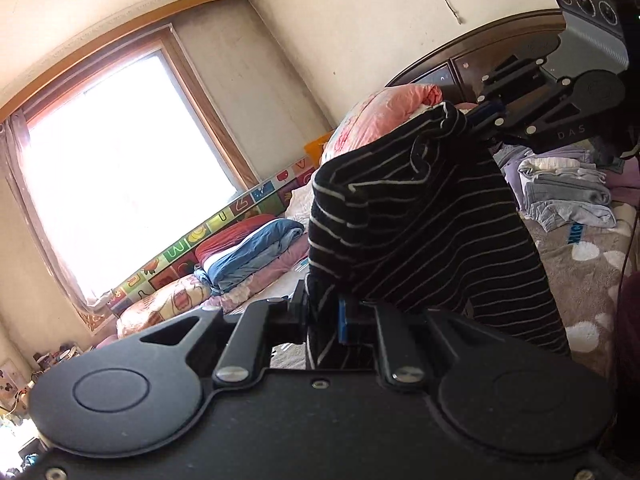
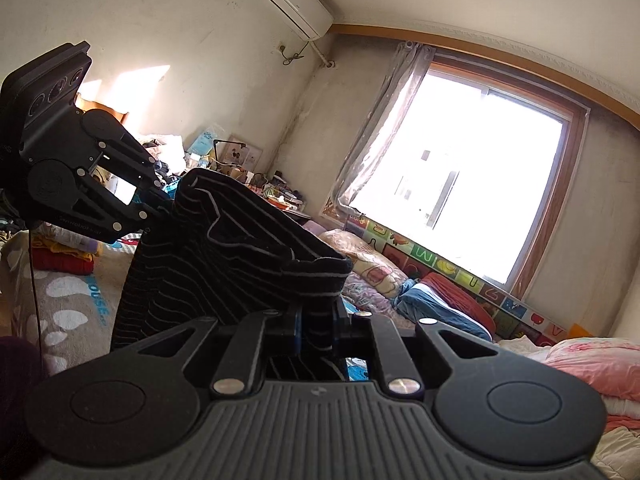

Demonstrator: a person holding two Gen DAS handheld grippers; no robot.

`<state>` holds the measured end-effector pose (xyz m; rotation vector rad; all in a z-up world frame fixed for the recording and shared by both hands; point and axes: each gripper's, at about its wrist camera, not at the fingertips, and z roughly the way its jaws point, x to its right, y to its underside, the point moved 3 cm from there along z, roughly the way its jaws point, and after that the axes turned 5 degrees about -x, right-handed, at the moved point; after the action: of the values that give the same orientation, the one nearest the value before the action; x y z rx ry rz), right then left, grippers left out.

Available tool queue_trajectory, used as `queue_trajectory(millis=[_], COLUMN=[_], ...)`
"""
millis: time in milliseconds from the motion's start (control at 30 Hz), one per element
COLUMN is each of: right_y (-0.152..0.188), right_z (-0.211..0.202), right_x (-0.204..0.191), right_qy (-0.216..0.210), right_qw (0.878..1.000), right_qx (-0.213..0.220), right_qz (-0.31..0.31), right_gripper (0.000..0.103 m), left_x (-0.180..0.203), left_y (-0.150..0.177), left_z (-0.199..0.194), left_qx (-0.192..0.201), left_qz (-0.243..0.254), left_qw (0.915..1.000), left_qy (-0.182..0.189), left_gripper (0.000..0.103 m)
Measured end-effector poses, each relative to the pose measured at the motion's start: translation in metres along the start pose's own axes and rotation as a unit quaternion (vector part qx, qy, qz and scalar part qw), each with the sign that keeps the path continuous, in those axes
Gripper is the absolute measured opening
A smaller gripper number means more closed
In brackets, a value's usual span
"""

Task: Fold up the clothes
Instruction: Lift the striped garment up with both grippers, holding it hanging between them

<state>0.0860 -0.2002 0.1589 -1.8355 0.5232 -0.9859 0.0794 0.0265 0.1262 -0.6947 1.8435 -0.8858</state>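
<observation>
Holding the striped garment (image 1: 420, 220) aloft above the bed (image 1: 592, 280), my left gripper (image 1: 324, 320) and right gripper (image 2: 316, 328) each clamp an edge so it hangs ready for folding.

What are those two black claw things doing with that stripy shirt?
A person is folding clothes with a gripper in each hand. The left gripper and the right gripper each have their jaws shut on the black striped garment, holding it up in the air between them, above the bed. It is bunched and hanging, not folded flat yet. A pile of already folded clothes sits on the bed behind.
</observation>
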Motion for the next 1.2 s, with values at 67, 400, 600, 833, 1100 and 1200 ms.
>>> queue_trajectory(millis=[67, 400, 600, 833, 1100, 1200], right_y=[-0.005, -0.007, -0.009, -0.010, -0.010, -0.004], right_z=[-0.002, 0.024, 0.055, 0.103, 0.131, 0.149], right_x=[0.005, 0.031, 0.049, 0.074, 0.086, 0.088], right_qy=[-0.008, -0.035, -0.038, -0.033, -0.054, -0.064], right_qw=[1.000, 0.999, 0.999, 0.998, 0.996, 0.994], right_qx=[0.002, -0.010, -0.022, -0.041, -0.066, -0.085], right_qz=[0.001, 0.013, 0.015, 0.018, -0.010, -0.016], right_gripper=[0.014, 0.014, 0.014, 0.014, 0.014, 0.014], left_x=[-0.004, -0.015, -0.036, -0.060, -0.074, -0.080], left_y=[-0.003, -0.009, -0.015, -0.021, -0.020, -0.018], left_z=[-0.001, 0.029, 0.067, 0.110, 0.139, 0.164], left_qx=[0.002, -0.016, -0.029, -0.048, -0.070, -0.087], left_qz=[0.000, 0.023, 0.018, -0.005, 0.021, 0.029], left_qw=[1.0000, 0.9994, 0.9993, 0.9985, 0.9959, 0.9943], left_qy=[0.006, 0.021, 0.015, 0.025, 0.053, 0.055], left_gripper=[0.012, 0.012, 0.012, 0.012, 0.012, 0.012])
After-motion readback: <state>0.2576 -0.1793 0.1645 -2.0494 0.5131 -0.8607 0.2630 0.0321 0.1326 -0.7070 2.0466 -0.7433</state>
